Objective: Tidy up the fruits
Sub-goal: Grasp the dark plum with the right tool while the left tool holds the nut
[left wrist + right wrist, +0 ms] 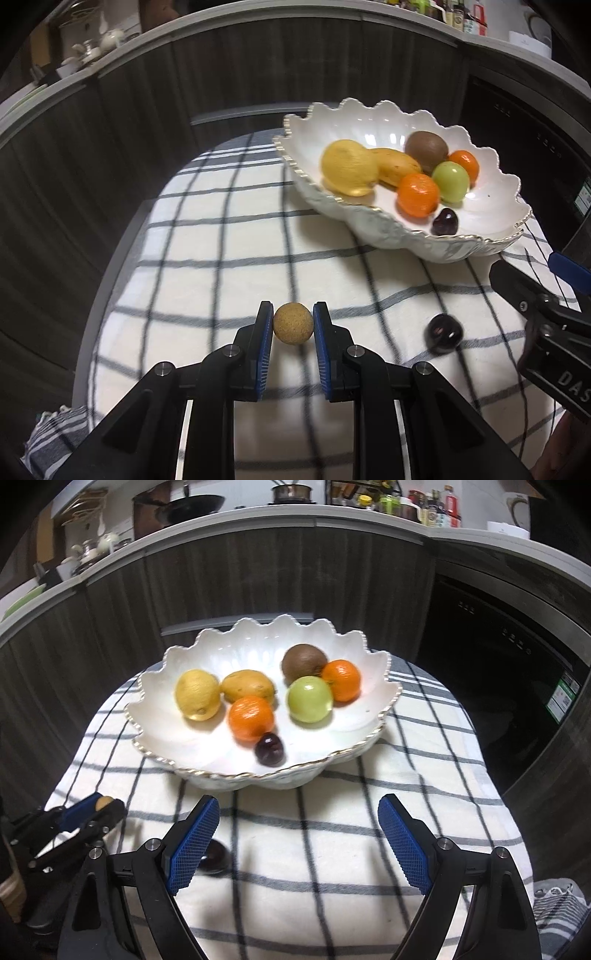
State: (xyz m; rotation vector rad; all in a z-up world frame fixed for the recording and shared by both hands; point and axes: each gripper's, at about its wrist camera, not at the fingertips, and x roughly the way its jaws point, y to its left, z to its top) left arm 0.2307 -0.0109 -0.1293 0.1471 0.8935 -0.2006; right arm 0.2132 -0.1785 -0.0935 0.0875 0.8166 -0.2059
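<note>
My left gripper (293,318) is shut on a small tan round fruit (293,324), held just above the checked cloth (221,258). A dark cherry (444,333) lies on the cloth to its right. The white scalloped bowl (476,225) at the far right holds a lemon (349,166), a mango, a kiwi, two oranges, a green fruit and a dark cherry (445,220). In the right wrist view my right gripper (299,834) stands open and empty in front of the bowl (162,716). The loose cherry (214,858) peeks from behind its left finger. The left gripper (107,805) shows at the left, with the tan fruit (105,802) in it.
The checked cloth (332,849) covers a small table that drops off on all sides. Dark wood cabinet fronts (258,572) curve behind it, under a counter crowded with bottles and kitchenware. A black appliance (517,686) stands at the right.
</note>
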